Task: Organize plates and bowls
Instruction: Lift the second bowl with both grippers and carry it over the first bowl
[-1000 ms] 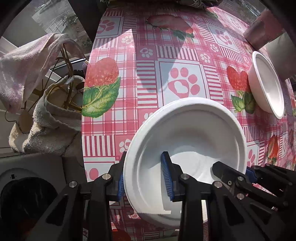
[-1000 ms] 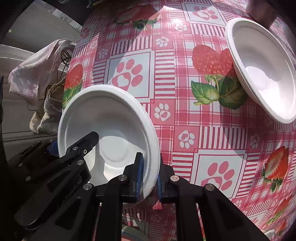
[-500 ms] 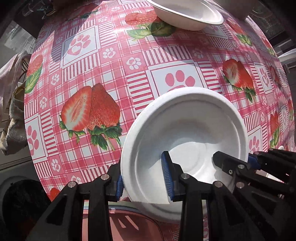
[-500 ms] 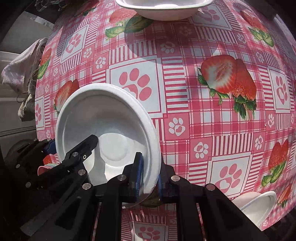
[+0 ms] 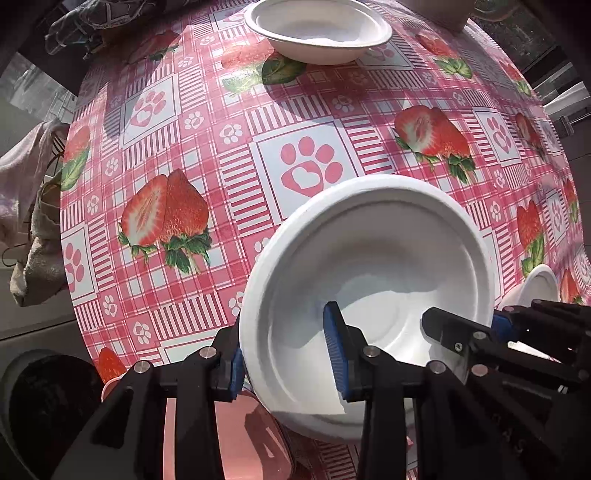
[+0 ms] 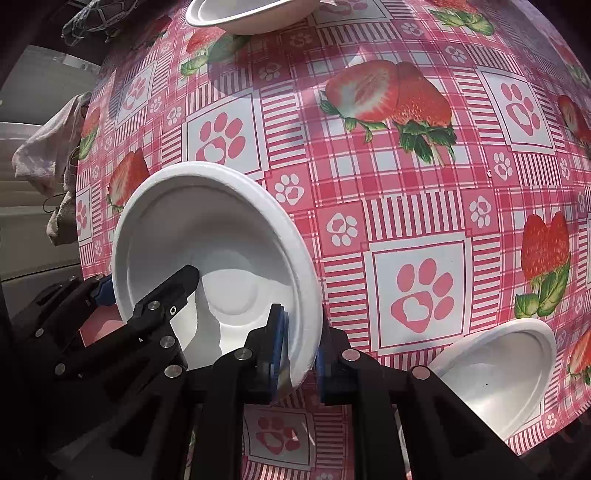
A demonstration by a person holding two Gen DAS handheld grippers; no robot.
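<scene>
A white deep plate [image 5: 369, 240] [image 6: 207, 221] hangs above the pink strawberry tablecloth [image 5: 207, 122] [image 6: 417, 206], held from both sides. My left gripper [image 5: 286, 363] is shut on its left rim, one blue pad outside and one inside. Over the opposite rim my right gripper [image 6: 299, 358] is shut too. Each wrist view shows the other gripper across the plate: the right gripper [image 5: 461, 339] and the left gripper [image 6: 162, 295]. A white bowl [image 5: 317, 33] [image 6: 251, 14] sits at the far edge of the table. Another white bowl [image 5: 535, 288] [image 6: 498, 369] lies near the front right.
A pink container [image 5: 221, 424] sits below the plate at the table's near edge. Towels [image 5: 33, 229] [image 6: 55, 147] hang off to the left of the table. A dark bundle [image 5: 85, 26] lies at the far left corner.
Both grippers have carried the plate across the table and rolled. The far bowl swung from the right side to the top of both views, and a second bowl came into view at the right.
</scene>
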